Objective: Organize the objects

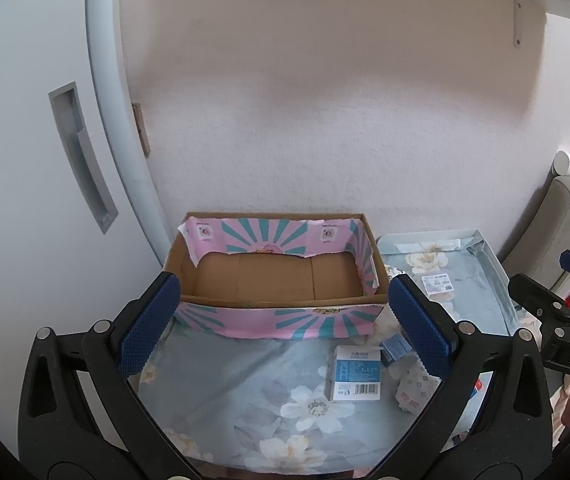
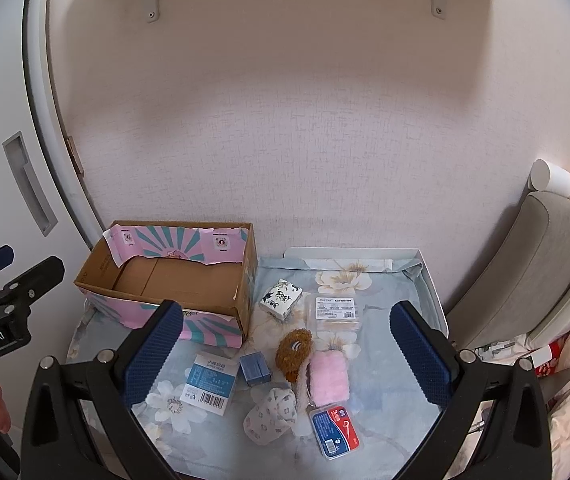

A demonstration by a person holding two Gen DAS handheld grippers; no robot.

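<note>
Nearest to us, our left gripper [image 1: 285, 320] hangs with its blue pads spread wide and nothing between them, above the floral cloth [image 1: 221, 380]. Our right gripper [image 2: 287, 352] is likewise wide apart and holds nothing. Between its fingers lie the loose objects: a white-and-blue carton [image 2: 209, 383] at near left, a small blue box [image 2: 255, 369] just right of it, a brown plush [image 2: 294, 352], a pink fuzzy piece [image 2: 329, 376], a patterned cloth bundle [image 2: 271, 414] and a red-and-blue floss case [image 2: 336, 432] nearest. Farther back sit a white patterned box [image 2: 281, 299] and a clear labelled packet [image 2: 335, 312]. At far left stands the open cardboard box [image 2: 173, 276], pink-papered, against the wall.
</note>
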